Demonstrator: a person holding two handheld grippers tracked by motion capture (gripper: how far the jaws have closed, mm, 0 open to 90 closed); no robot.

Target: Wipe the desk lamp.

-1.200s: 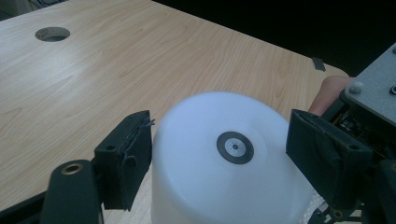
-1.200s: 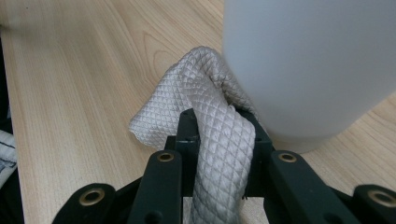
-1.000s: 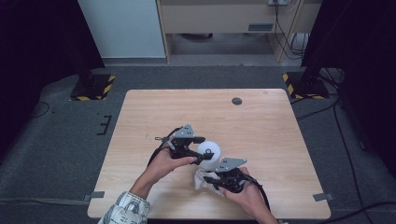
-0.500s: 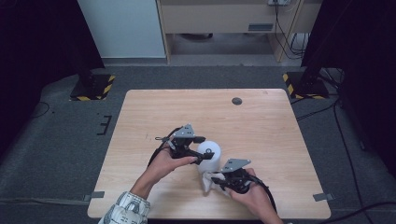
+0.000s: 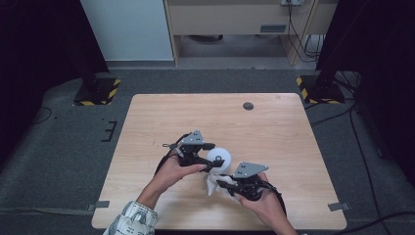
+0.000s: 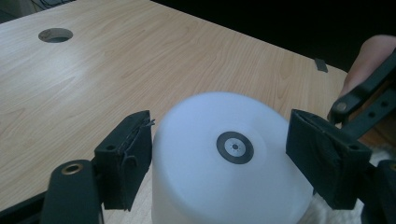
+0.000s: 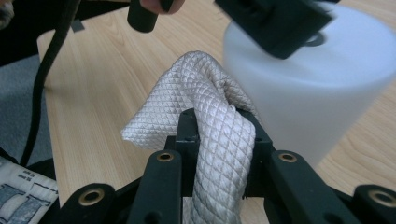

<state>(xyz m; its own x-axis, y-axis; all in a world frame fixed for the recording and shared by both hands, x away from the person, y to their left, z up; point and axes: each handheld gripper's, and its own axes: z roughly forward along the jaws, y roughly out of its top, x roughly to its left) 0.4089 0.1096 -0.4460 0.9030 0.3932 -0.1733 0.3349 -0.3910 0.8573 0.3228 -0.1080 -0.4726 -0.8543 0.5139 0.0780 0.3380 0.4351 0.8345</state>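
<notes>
Your right gripper (image 5: pixel 219 182), clamped on the white cloth (image 7: pixel 205 112), has just lifted it slightly beside the white cylinder (image 6: pixel 229 163), which your left gripper (image 5: pixel 211 162) clasps near the tabletop's (image 5: pixel 274 127) front edge; wiping looks underway.

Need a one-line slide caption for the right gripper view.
Right gripper pinches a quilted white cloth beside a white cylinder clamped from above by the left gripper.
</notes>
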